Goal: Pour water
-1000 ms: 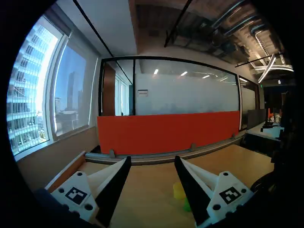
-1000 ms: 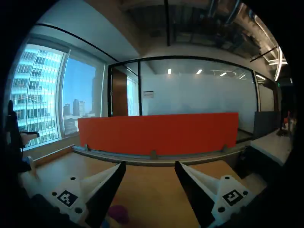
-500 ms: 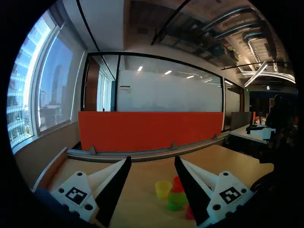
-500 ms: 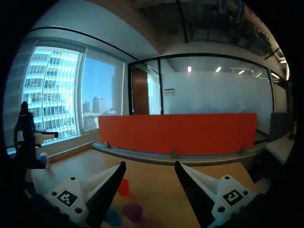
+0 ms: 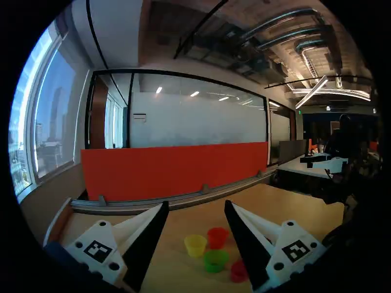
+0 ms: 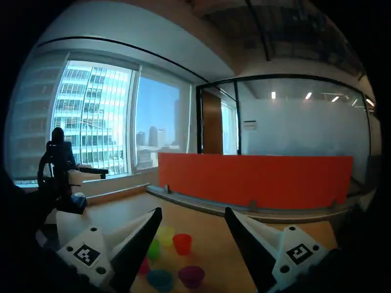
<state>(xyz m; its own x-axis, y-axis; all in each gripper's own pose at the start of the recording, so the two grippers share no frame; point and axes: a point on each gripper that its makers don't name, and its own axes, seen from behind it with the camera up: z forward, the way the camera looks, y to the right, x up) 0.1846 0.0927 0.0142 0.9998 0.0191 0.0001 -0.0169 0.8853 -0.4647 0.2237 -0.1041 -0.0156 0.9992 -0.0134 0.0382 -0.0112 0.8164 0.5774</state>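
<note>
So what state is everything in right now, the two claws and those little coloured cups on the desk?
Left claw: open, holding nothing.
Right claw: open, holding nothing.
Yellow cup: upright, mouth up.
Orange-red cup: upright, mouth up.
Green cup: upright, mouth up.
Dark red cup: upright, partly hidden by a claw finger.
Blue cup: upright.
Purple cup: upright.
Water in any cup: cannot tell.

tabletop: smooth light wood, slight sheen
yellow cup: thin plastic, kinda translucent
left claw: matt plastic
divider panel: matt
</note>
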